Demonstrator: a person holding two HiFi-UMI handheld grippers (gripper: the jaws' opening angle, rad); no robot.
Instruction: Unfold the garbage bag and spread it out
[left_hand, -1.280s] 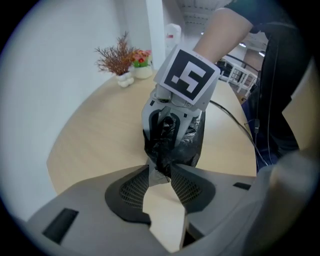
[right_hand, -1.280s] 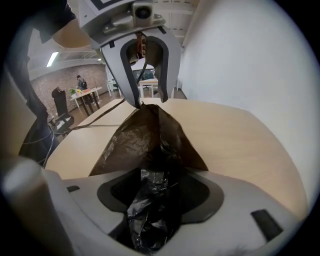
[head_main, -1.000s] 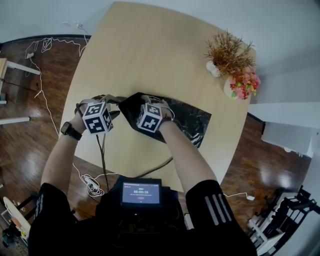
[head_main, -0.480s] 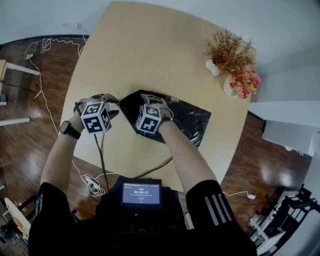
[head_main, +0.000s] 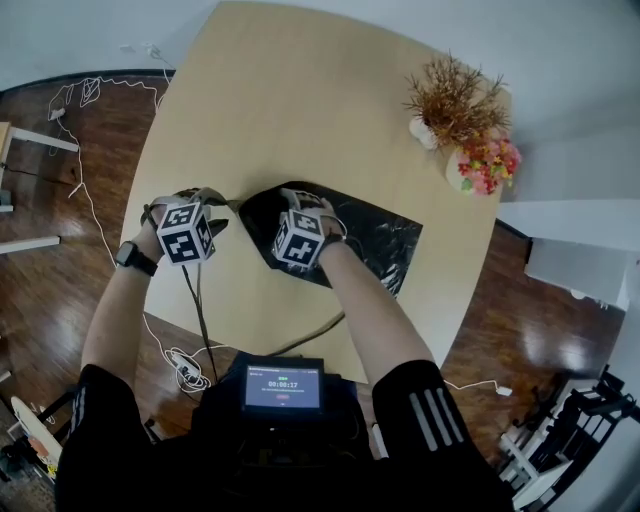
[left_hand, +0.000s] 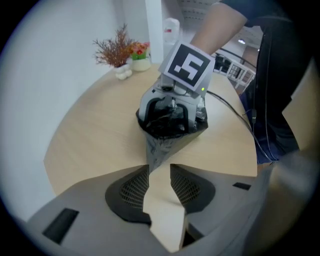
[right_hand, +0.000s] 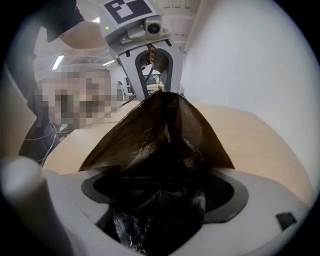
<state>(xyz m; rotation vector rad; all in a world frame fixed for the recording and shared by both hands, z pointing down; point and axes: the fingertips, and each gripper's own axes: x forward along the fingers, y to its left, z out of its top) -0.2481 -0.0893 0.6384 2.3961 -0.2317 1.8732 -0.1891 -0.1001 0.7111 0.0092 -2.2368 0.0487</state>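
The black garbage bag (head_main: 372, 238) lies on the light wooden table (head_main: 300, 100), close to the near edge and stretching towards the right edge, crumpled and only partly spread. The left gripper (left_hand: 160, 169) points steeply down at the bag's left end. It has the bag's corner nipped right at the tips of its jaws, and the narrow gap behind the tips shows bare tabletop. From that nip the film pulls taut like a little tent. The right gripper (right_hand: 162, 182) sits just beside it, over the bag's left part, and its jaws have just been opening. Now they stand wide apart, with a loose bunch of black film lying between them and nothing squeezed. Off at the far right corner, a pot of dried twigs (head_main: 455, 100) and a pot of bright flowers (head_main: 483, 165) stand side by side, well apart from the bag.
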